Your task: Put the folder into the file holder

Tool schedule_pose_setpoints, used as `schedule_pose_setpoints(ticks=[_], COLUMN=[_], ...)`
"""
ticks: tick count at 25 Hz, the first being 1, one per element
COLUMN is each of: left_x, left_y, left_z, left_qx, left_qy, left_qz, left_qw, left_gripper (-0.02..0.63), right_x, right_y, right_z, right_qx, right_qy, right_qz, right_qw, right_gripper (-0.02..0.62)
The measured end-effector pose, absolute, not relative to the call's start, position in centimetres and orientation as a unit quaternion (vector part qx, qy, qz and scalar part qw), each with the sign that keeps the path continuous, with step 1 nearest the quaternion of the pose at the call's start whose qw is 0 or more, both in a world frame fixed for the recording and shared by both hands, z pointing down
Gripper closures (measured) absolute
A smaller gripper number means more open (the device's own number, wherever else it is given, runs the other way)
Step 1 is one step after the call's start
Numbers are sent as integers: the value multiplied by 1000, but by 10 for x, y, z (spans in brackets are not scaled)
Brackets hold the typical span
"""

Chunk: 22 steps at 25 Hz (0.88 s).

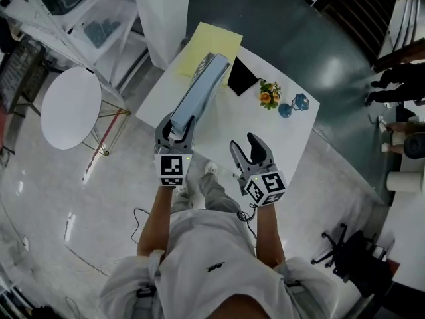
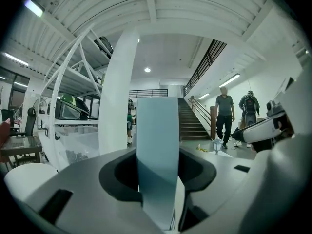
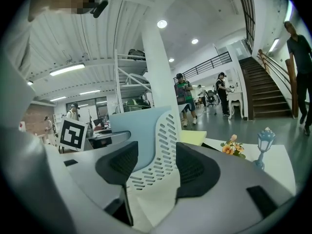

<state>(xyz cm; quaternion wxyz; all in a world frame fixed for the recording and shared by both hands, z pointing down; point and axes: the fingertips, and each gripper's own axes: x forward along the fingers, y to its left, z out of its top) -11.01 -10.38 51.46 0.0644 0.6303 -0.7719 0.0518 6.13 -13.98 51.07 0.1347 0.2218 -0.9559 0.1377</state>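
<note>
A light blue folder point(image 1: 199, 88) stands on edge on the white table point(image 1: 285, 138), running away from me. My left gripper point(image 1: 176, 123) straddles its near end. In the left gripper view the folder's edge point(image 2: 157, 150) stands upright between the jaws, and the pads do not appear to press on it. My right gripper point(image 1: 244, 145) hangs open to the right over the table's near edge, with nothing between its fingers. The right gripper view looks at the white perforated file holder point(image 3: 163, 145), with the folder point(image 3: 131, 126) against its left side.
Behind the folder lies a yellow sheet point(image 1: 211, 45), with a black flat item point(image 1: 242, 76) beside it. Orange flowers point(image 1: 269, 94) and a small blue lamp point(image 1: 300, 102) stand at the table's right. A round white table point(image 1: 71, 107) is left, a pillar point(image 1: 161, 12) behind.
</note>
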Motion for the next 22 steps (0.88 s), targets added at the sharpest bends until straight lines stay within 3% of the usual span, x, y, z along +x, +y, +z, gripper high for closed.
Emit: schedule_pose_setpoints(ticks=[13,22], left_x=[-101,-84], left_y=[-82,-40], left_z=[504,489], left_qx=[656,687], left_qy=[-749,-719], left_qz=[70,80], left_qw=[60,69], left_gripper=[327,324], right_x=[60,56], right_y=[-114,-91], right_z=[498,482], right_qx=[233,252], right_qy=[-958,-958], right_qz=[121,75], right_qw=[118,111], right_gripper=[350,361])
